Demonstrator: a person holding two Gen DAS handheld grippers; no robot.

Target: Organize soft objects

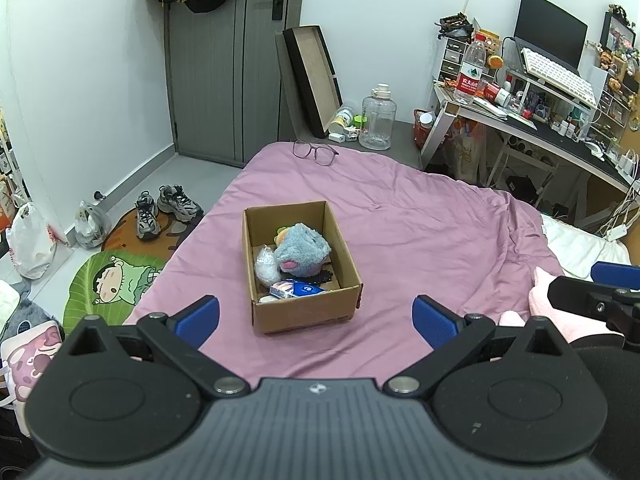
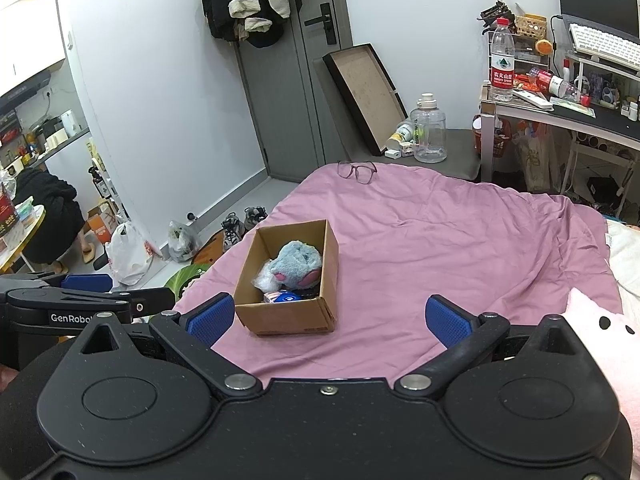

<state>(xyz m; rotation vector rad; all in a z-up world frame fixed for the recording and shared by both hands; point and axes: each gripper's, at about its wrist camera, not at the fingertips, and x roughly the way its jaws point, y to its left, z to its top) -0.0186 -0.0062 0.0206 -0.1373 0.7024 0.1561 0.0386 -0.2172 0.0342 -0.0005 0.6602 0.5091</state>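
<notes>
An open cardboard box (image 1: 304, 308) (image 2: 288, 320) sits on the pink bed cover (image 1: 420, 216) (image 2: 432, 232). Inside lie a blue-grey plush toy (image 1: 302, 250) (image 2: 296, 262), a crinkled clear bag (image 1: 266, 266) (image 2: 262, 278) and a blue-and-white packet (image 1: 298, 290) (image 2: 282, 297). My left gripper (image 1: 316, 320) hovers just in front of the box, open and empty. My right gripper (image 2: 330, 318) is also open and empty, with the box near its left finger. A pink plush item (image 1: 560, 308) (image 2: 600, 328) lies at the right beside the grippers.
Glasses (image 1: 316, 152) (image 2: 357, 171) rest at the bed's far edge. Beyond stand a large clear jug (image 1: 378, 118) (image 2: 429, 130), a leaning tray (image 1: 314, 78) and a cluttered desk (image 1: 540, 124) (image 2: 580, 108). Shoes (image 1: 166, 208), bags and mats lie on the floor at left.
</notes>
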